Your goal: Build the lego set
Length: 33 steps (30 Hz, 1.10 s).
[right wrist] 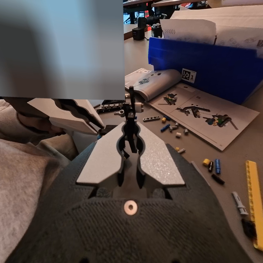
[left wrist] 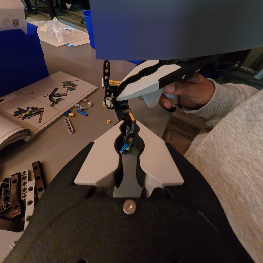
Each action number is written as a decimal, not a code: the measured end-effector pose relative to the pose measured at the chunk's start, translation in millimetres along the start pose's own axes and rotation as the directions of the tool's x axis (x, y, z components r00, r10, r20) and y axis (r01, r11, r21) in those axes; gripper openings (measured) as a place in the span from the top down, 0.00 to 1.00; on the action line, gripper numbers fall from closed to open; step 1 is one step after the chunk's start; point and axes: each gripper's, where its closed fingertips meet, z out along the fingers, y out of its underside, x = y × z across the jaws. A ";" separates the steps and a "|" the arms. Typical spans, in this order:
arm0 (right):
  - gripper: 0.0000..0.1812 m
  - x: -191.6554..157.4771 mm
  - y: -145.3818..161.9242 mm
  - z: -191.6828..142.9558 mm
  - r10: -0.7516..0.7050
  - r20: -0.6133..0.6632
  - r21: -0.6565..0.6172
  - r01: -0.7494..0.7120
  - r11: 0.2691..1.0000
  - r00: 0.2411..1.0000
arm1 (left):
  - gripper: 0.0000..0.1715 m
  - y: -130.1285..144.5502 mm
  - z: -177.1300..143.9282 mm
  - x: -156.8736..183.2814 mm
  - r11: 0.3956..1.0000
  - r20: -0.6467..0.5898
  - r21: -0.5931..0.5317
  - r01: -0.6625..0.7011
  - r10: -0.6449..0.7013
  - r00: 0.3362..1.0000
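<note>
2 wrist cams, close, facing each other; share lego assembly (left wrist: pixel 113 99), manual (right wrist: pixel 199 113).

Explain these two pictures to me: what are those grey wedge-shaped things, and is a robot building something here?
No robot: a person holds a two-finger gripper in each hand, and each carries a camera looking along its fingers. The left wrist view shows the left gripper from behind, with the right gripper and the hand holding it across the table. The right wrist view shows the right gripper, with the left one at its left. Both are shut on one half-built black Lego assembly, held above the table. Below lie an open instruction booklet, small loose pins and bushes, black and grey beams, a long yellow beam and a blue bin.
</note>
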 end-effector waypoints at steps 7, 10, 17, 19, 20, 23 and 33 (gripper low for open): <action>0.96 0.1 0.2 0.0 -0.005 -0.004 -0.002 0.005 1.000 1.000 | 0.97 1.9 2.2 0.1 1.000 0.016 -0.015 -0.008 0.008 1.000; 0.96 0.6 0.5 -0.1 -0.005 -0.006 -0.003 0.005 1.000 1.000 | 0.97 2.2 2.5 -0.2 1.000 0.023 -0.018 -0.011 0.012 1.000; 0.96 0.6 1.2 -0.4 -0.011 -0.008 -0.011 0.011 1.000 1.000 | 0.97 4.7 3.0 -0.3 1.000 0.017 -0.029 0.007 -0.006 1.000; 0.96 0.6 1.4 -0.4 -0.018 -0.012 -0.014 0.018 1.000 1.000 | 0.97 5.1 2.9 -0.2 0.999 0.007 -0.029 0.023 -0.023 1.000; 0.96 0.6 1.4 -0.4 -0.022 -0.014 -0.015 0.021 1.000 1.000 | 0.97 5.3 3.0 0.0 0.999 0.003 -0.031 0.028 -0.028 1.000; 0.96 0.7 1.7 -0.5 -0.028 -0.017 -0.017 0.027 0.999 0.999 | 0.97 5.7 3.0 0.0 0.999 -0.002 -0.034 0.034 -0.034 0.999; 0.96 1.6 2.9 -0.6 -0.095 -0.056 -0.042 0.093 0.995 0.994 | 0.96 6.7 3.0 0.0 0.996 -0.026 -0.035 0.083 -0.084 0.996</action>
